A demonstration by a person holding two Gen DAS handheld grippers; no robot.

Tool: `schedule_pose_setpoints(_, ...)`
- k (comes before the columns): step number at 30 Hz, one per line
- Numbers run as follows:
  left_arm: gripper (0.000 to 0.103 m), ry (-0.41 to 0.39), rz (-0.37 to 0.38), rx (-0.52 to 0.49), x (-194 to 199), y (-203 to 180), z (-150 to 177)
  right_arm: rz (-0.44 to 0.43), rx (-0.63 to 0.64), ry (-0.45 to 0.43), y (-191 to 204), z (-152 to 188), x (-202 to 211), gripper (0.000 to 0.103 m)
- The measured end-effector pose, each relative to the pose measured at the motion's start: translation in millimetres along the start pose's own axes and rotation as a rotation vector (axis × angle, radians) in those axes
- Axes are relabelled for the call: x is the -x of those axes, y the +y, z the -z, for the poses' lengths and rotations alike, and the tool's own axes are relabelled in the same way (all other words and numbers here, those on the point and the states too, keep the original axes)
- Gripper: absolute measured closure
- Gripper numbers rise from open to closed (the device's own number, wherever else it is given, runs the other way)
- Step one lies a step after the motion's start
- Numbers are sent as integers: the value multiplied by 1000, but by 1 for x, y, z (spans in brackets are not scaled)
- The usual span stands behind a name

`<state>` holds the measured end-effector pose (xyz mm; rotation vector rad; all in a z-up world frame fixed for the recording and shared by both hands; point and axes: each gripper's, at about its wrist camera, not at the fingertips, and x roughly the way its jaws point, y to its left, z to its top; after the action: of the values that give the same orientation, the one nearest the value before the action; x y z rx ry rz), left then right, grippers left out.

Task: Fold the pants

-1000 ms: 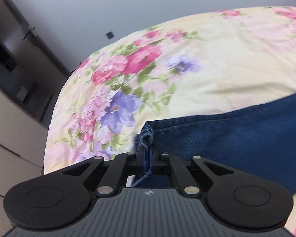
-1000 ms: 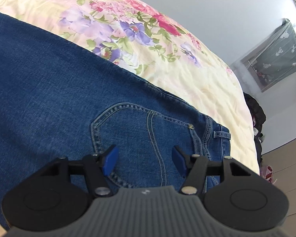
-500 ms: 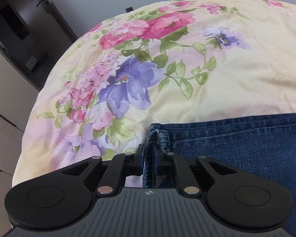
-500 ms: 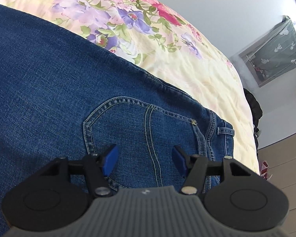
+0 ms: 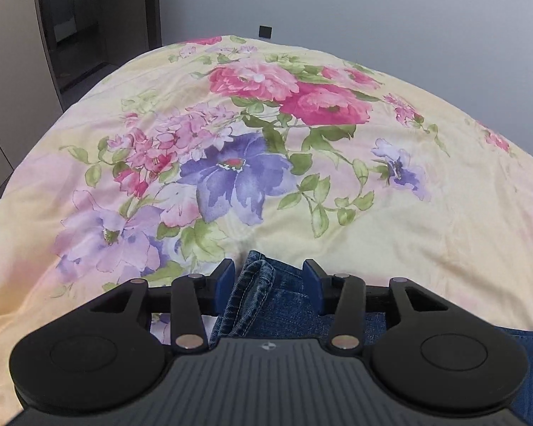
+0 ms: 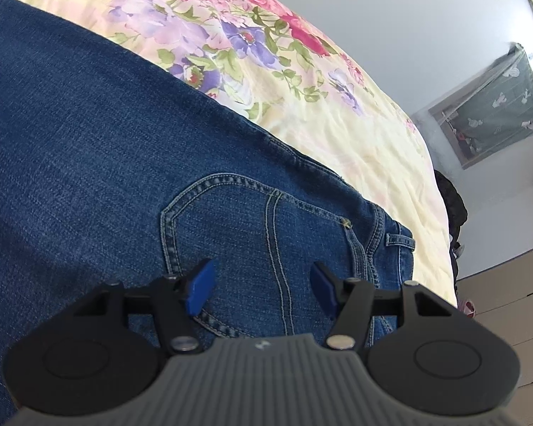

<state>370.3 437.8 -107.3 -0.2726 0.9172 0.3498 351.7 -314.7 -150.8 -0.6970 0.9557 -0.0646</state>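
Note:
Blue denim pants [image 6: 89, 135] lie flat on a bed with a floral cover [image 6: 337, 106]. In the right wrist view my right gripper [image 6: 263, 287] hovers open over the back pocket [image 6: 252, 227], near the waistband and belt loop [image 6: 399, 239]. In the left wrist view the hem of a pant leg [image 5: 256, 284] stands bunched between the blue pads of my left gripper [image 5: 270, 284]. Its jaws are opening, and the pads stand apart from the denim on both sides.
The floral cover [image 5: 266, 149] spreads far ahead of the left gripper. A dark doorway [image 5: 78, 25] and pale cabinets lie off the bed's left. A grey wall, a dark curtained window [image 6: 494, 106] and dark clothing [image 6: 451, 206] lie beyond the bed's right edge.
The left gripper, shut on the hem a second ago, has spread its jaws and let the hem go. It has also rolled and shifted along the bed. The right gripper has stayed put.

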Motion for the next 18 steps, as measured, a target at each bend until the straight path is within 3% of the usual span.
schedule_pose_setpoints(2,51,40,10,-1,-8,-2,0,2,-15,2,-1,-2,-3,46)
schedule_pose_setpoints(4,61,61,-22,-27,-17,-8,4,5,-25,3,-1,-5,-5,46)
schedule_pose_setpoints(7,85,75,-72,-46,-29,-11,12,12,-11,-2,1,-7,-6,46)
schedule_pose_setpoints(8,98,67,-69,-41,-29,-11,14,13,-11,-3,1,-8,-6,46)
schedule_pose_setpoints(11,100,-43,-105,-126,-12,-25,15,12,-21,0,-1,-7,-7,46)
schedule_pose_setpoints(14,101,-131,-89,-153,7,-31,1,16,-27,2,-4,-8,-11,46)
schedule_pose_setpoints(18,101,-64,-151,-230,-15,-43,-2,2,-84,14,-8,-8,-19,46)
